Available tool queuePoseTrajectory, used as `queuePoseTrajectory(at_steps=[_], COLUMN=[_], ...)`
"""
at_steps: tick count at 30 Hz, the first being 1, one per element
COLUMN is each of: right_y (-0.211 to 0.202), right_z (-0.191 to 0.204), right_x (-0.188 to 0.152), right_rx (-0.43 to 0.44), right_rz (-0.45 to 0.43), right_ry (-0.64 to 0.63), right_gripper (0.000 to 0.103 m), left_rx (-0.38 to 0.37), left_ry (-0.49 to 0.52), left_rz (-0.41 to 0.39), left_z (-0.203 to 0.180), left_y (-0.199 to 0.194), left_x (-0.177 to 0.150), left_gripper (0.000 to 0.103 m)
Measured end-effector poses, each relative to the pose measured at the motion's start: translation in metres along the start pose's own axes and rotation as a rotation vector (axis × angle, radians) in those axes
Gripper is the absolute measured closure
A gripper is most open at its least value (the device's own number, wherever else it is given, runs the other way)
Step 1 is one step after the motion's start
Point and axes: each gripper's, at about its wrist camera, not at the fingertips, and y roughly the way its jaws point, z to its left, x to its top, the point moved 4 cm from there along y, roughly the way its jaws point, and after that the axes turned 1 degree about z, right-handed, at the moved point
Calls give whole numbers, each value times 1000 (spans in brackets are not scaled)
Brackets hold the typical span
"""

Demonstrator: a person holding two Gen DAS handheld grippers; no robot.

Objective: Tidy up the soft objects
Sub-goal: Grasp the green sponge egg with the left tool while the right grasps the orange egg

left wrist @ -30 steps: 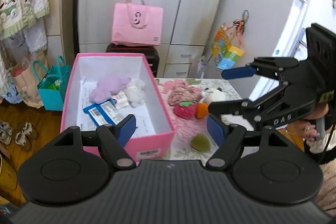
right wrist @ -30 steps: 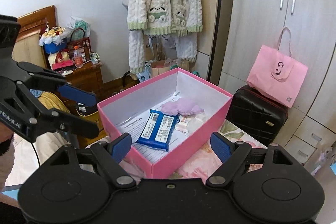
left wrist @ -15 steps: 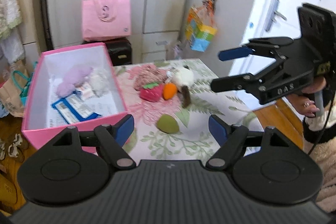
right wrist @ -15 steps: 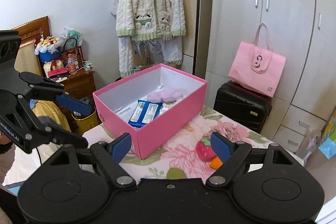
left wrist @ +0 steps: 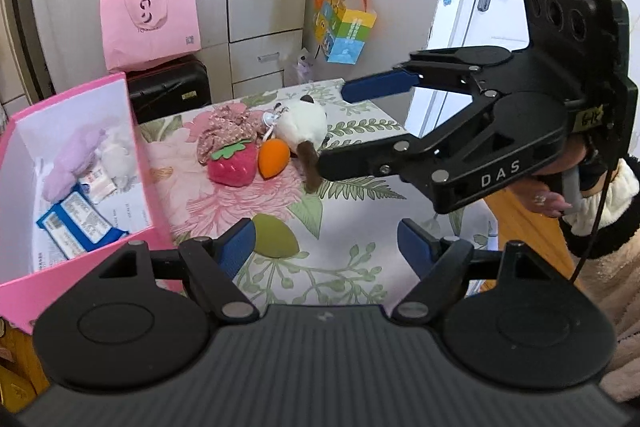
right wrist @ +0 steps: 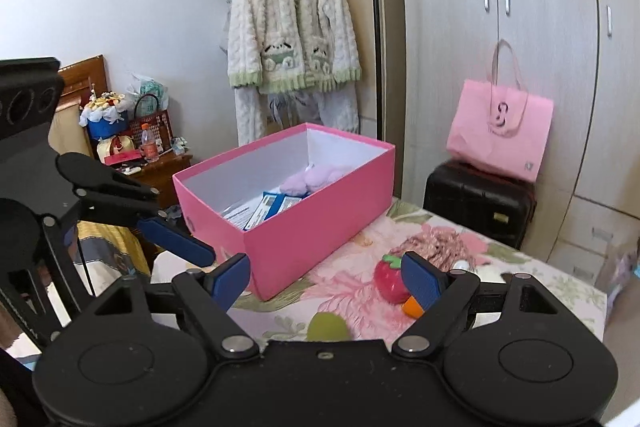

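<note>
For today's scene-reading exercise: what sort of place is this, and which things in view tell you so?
Most likely a bedroom in a home. A fluffy cardigan hangs on a clothes rail beside tall wardrobe doors, a black suitcase stands against them, and a flowered cloth covers the table that bears the pink box and soft toys.
</note>
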Motion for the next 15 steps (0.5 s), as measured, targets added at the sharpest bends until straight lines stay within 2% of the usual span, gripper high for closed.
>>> queuePoseTrajectory(at_steps=[3,8,15], right_y=[11,37,76], right_z=[-14,-37,-47], right_x=[-8,-18,-31], right_rx=[7,-22,-54], right_rz=[-42,-11,67], right_ry=[-3,-3,-74], right_gripper=[17,18,35], left_rx=[-5,-5,33], left_ry=[-13,-30,-26], left_rz=[27,36,28], left_z=[4,10,13], left_y=[20,41,76], left_x=[-3,-8,-15], left_gripper=[25,25,26])
